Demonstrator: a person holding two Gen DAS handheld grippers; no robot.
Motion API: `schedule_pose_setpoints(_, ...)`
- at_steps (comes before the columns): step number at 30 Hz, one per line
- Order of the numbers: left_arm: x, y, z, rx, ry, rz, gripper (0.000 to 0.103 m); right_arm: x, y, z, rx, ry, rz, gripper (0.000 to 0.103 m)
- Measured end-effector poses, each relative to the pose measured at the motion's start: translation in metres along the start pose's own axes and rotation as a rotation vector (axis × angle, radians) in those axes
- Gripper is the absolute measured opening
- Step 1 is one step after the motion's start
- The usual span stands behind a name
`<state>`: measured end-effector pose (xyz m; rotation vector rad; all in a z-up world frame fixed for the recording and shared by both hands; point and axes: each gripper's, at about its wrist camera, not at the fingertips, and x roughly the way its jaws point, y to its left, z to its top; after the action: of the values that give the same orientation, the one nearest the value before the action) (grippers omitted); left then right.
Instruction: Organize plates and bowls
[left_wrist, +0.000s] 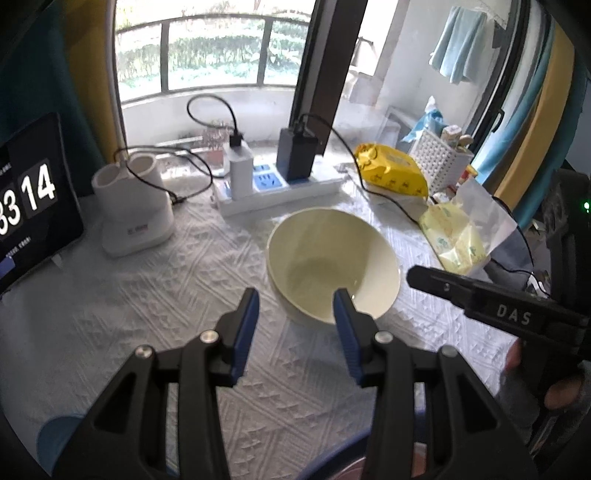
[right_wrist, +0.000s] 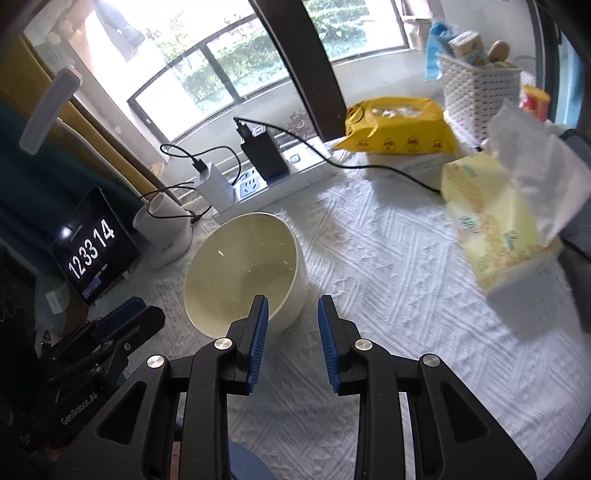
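Note:
A cream bowl (left_wrist: 332, 258) stands upright on the white textured tablecloth; it also shows in the right wrist view (right_wrist: 243, 273). My left gripper (left_wrist: 295, 299) is open and empty, with its right fingertip over the bowl's near rim. My right gripper (right_wrist: 291, 306) is open and empty just right of the bowl, its left finger at the rim. The right gripper also shows in the left wrist view (left_wrist: 498, 299), at the bowl's right. Blue rounded dish edges (left_wrist: 62, 435) show at the bottom of both views, mostly hidden by the grippers.
A tablet clock (left_wrist: 29, 206) stands at the left. A white double holder (left_wrist: 133, 206), a power strip with chargers (left_wrist: 273, 181), a yellow wipes pack (left_wrist: 395, 170), a white basket (left_wrist: 439, 158) and a yellow tissue box (right_wrist: 498, 225) ring the bowl.

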<state>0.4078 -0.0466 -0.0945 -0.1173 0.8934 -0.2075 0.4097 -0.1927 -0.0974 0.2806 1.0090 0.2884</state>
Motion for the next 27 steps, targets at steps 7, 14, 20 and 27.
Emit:
schedule_pose_setpoints(7,0.026,0.007,0.005,-0.052,0.116,0.045,0.043,0.029,-0.003,0.008,0.008,0.064,0.036,0.029)
schedule_pose_setpoints(14,0.038,0.001,0.008,-0.022,0.142,0.073,0.045,0.056,-0.010,0.011,0.041,0.136,0.064,0.029)
schedule_pose_setpoints(20,0.044,-0.004,0.011,0.013,0.153,0.090,0.045,0.066,-0.008,0.013,0.033,0.125,0.052,0.030)
schedule_pose_setpoints(27,0.039,-0.022,0.008,0.114,0.113,0.082,0.041,0.064,-0.006,0.011,0.014,0.111,0.044,0.029)
